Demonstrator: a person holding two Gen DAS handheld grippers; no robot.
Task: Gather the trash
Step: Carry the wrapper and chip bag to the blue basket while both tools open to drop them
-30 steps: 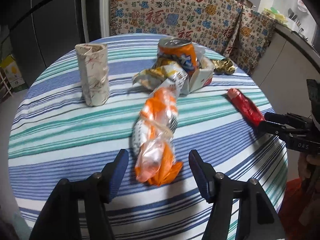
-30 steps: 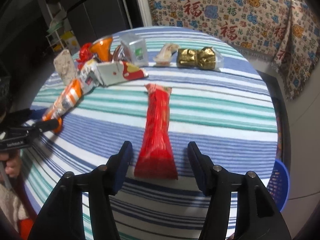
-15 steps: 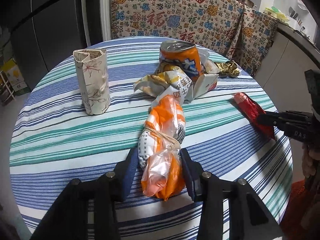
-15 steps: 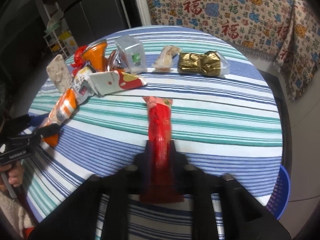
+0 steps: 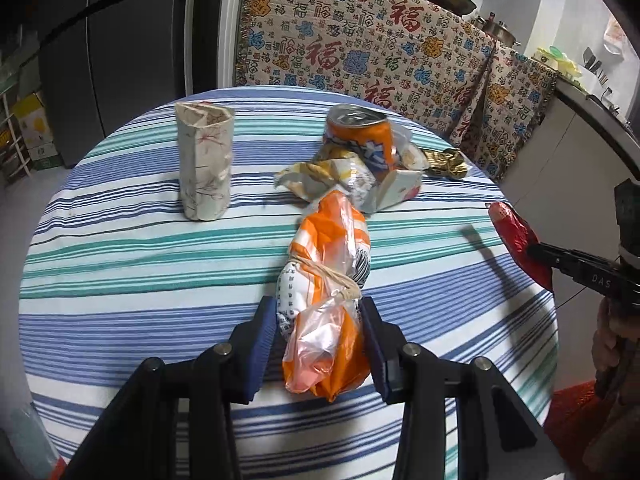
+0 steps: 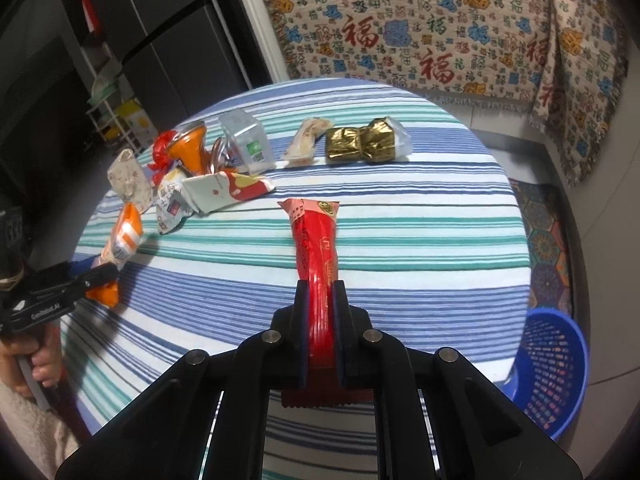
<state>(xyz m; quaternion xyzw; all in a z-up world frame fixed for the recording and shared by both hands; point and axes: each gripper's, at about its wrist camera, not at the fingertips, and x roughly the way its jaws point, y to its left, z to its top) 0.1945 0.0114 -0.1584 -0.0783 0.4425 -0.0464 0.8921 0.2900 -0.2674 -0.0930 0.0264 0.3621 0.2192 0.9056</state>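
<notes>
My left gripper (image 5: 320, 332) pinches the orange bag (image 5: 326, 312) just below its tied neck; it's soft, light, crinkly, likely slippery. My right gripper (image 6: 320, 304) clamps the red wrapper (image 6: 316, 248) near its tail; it's thin, floppy.

The patterned cloth (image 5: 360, 52) hanging behind the counter repeats the red character "福" all over. In the left wrist view the right gripper (image 5: 592, 276) carries "DAS" in white. In the right wrist view the left gripper (image 6: 44, 310) reads "GenRobot.AI". Print on the wrappers is too small to read.
</notes>
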